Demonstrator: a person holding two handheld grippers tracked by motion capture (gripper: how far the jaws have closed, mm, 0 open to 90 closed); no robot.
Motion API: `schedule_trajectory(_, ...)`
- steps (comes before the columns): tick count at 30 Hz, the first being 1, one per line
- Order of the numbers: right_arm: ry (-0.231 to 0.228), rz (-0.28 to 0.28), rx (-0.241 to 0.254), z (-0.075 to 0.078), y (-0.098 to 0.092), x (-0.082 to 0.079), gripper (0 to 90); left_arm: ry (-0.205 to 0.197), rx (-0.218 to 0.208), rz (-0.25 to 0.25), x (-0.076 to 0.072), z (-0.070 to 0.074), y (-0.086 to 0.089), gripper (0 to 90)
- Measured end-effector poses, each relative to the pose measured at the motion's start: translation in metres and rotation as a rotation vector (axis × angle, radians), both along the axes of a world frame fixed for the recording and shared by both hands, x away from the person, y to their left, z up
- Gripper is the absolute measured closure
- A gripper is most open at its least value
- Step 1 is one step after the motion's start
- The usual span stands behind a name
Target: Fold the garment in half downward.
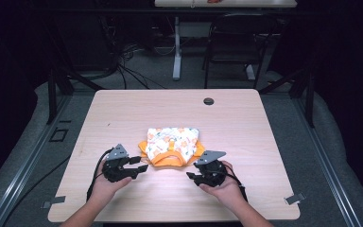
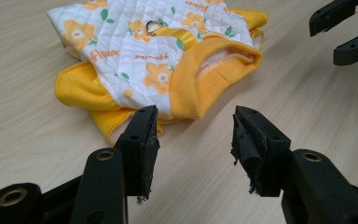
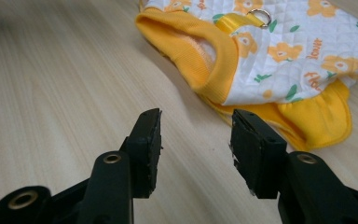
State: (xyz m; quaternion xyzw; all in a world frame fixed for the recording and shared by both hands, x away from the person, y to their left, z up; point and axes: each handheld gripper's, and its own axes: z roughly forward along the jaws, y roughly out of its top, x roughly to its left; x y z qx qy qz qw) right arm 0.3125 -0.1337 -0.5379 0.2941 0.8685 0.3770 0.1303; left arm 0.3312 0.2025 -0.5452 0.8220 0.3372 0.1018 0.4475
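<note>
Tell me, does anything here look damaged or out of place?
The rubber pads on the left gripper look chipped and frayed at their edges. Otherwise nothing stands out: the small flowered garment lies folded on the table, with both grippers open beside it.

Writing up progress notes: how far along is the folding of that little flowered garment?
Done: the garment lies folded into a compact bundle on the table. In hand: nothing; the left gripper and right gripper are open beside it. Left: perhaps only tidying, judging by the yellow edges sticking out.

wooden table [image 1: 123, 109] with cable hole [image 1: 209, 101]; black chair [image 1: 231, 42] behind.
</note>
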Motion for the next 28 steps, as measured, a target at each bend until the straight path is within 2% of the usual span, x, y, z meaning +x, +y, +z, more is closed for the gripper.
schedule_trajectory(1,-0.006,-0.003,-0.001,-0.001,-0.001,-0.003,52.5,0.006,-0.008,0.003,-0.002,-0.001,0.001,50.4)
schedule_trajectory(6,-0.016,-0.003,-0.013,-0.005,-0.004,-0.01,52.2,0.01,0.011,-0.003,-0.008,-0.009,0.005,49.9)
schedule_trajectory(9,-0.034,-0.002,-0.022,-0.007,-0.005,-0.012,52.1,0.021,0.007,0.003,-0.01,-0.016,0.007,50.0)
schedule_trajectory(13,-0.051,-0.01,-0.015,-0.01,-0.007,-0.013,52.1,0.015,0.033,-0.002,-0.009,-0.024,0.007,50.2)
schedule_trajectory(14,-0.056,-0.003,-0.026,-0.009,-0.007,-0.013,52.1,0.019,0.033,-0.001,-0.01,-0.025,0.006,50.2)
schedule_trajectory(15,-0.064,-0.008,-0.021,-0.011,-0.007,-0.014,51.9,0.013,0.041,-0.006,-0.009,-0.025,0.005,50.2)
schedule_trajectory(16,-0.067,0.001,-0.031,-0.012,-0.008,-0.014,51.9,0.016,0.037,-0.009,-0.01,-0.026,0.004,50.2)
schedule_trajectory(19,-0.066,0.001,-0.055,-0.017,-0.009,-0.014,51.9,-0.009,0.06,-0.023,-0.012,-0.026,0.001,50.4)
schedule_trajectory(21,-0.06,-0.002,-0.054,-0.02,-0.009,-0.014,51.9,-0.02,0.063,-0.031,-0.014,-0.026,-0.002,50.4)
schedule_trajectory(28,-0.062,-0.004,-0.049,-0.023,-0.007,-0.014,51.8,-0.025,0.076,-0.061,-0.016,-0.028,-0.009,50.4)
